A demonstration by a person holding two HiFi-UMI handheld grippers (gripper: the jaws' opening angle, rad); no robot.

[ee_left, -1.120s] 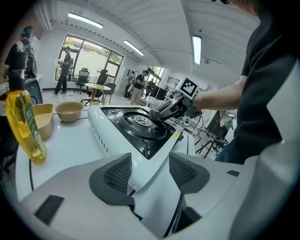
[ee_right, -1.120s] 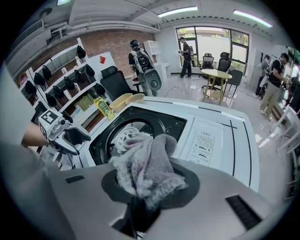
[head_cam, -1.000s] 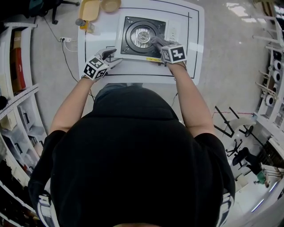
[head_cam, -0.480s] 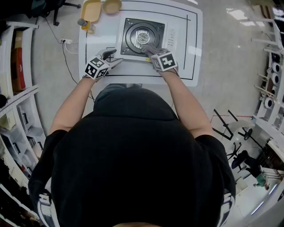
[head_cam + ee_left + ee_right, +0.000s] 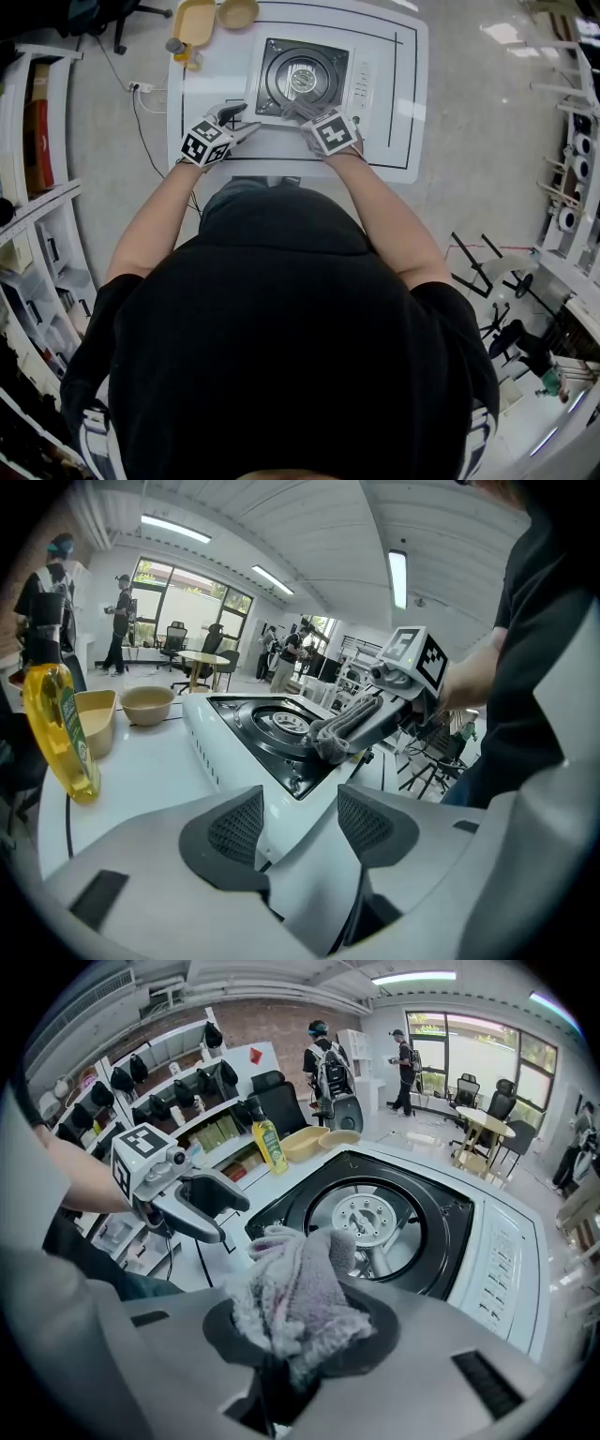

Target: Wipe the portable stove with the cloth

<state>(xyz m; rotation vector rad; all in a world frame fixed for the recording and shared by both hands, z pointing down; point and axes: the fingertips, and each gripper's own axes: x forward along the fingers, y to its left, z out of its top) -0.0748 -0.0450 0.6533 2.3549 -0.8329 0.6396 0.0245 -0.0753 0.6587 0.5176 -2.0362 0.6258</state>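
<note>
The portable stove (image 5: pixel 362 82) is white with a black round burner well and stands on the white table. My right gripper (image 5: pixel 300 112) is shut on a grey fluffy cloth (image 5: pixel 295 1288), whose wad bulges out between the pads. The cloth (image 5: pixel 293 110) lies over the near front edge of the black well, as the left gripper view also shows: cloth (image 5: pixel 339 733), stove (image 5: pixel 234 735). My left gripper (image 5: pixel 242 122) stands open and empty over the table by the stove's near left corner, apart from the cloth.
A yellow tray (image 5: pixel 190 21), a tan bowl (image 5: pixel 234 11) and a yellow bottle (image 5: pixel 61 733) stand at the table's far left. Black lines mark the tabletop. Shelves line the left side of the room, racks the right.
My right gripper has slid left with the cloth along the stove's near edge, from the front right toward the front middle of the burner well. The left gripper has stayed put.
</note>
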